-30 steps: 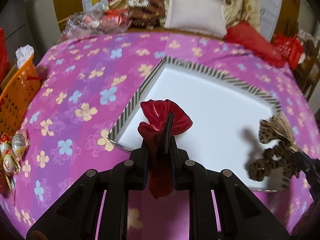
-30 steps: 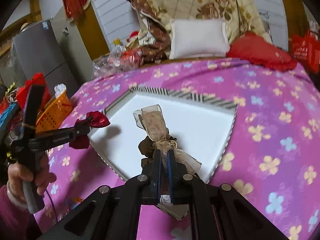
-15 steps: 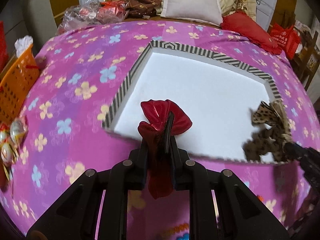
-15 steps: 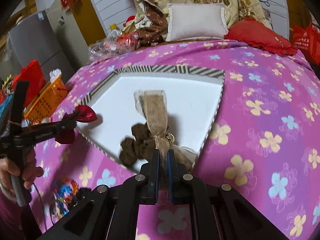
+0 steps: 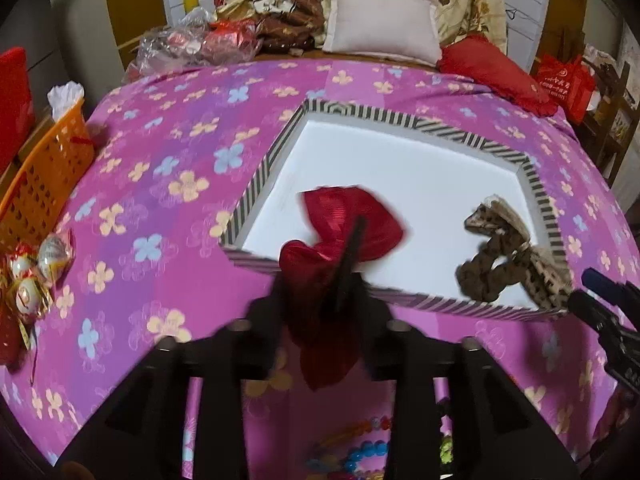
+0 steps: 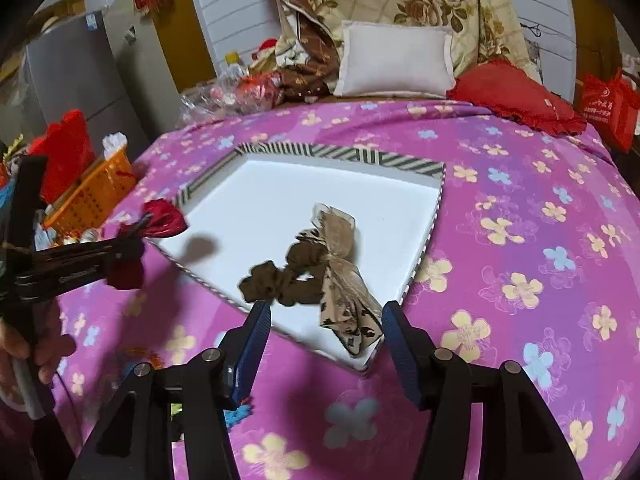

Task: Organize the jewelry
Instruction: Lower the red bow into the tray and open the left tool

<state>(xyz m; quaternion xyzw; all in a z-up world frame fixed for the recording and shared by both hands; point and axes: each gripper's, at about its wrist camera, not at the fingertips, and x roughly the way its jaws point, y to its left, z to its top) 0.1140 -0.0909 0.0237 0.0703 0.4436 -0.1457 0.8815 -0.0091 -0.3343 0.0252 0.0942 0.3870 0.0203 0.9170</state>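
Observation:
A white tray with a black-and-white striped rim [image 5: 260,168] [image 6: 340,154] lies on the pink flowered cloth. My left gripper [image 5: 320,276] is shut on a red bow hair piece [image 5: 352,220], held over the tray's near left edge; it also shows in the right wrist view [image 6: 164,216]. A leopard-print bow scrunchie [image 6: 320,264] lies in the tray's near right corner, its tail over the rim; it also shows in the left wrist view [image 5: 508,256]. My right gripper [image 6: 324,320] is open just behind it, empty.
An orange basket [image 5: 44,172] stands at the left edge of the cloth. Foil-wrapped sweets [image 5: 36,268] lie near it. Coloured beads [image 5: 352,448] lie on the cloth under my left gripper. Pillows [image 5: 384,28] and plastic bags [image 5: 192,40] sit at the back.
My right gripper has opened and let go of the leopard scrunchie, which now lies in the tray. My left gripper has moved forward with the red bow.

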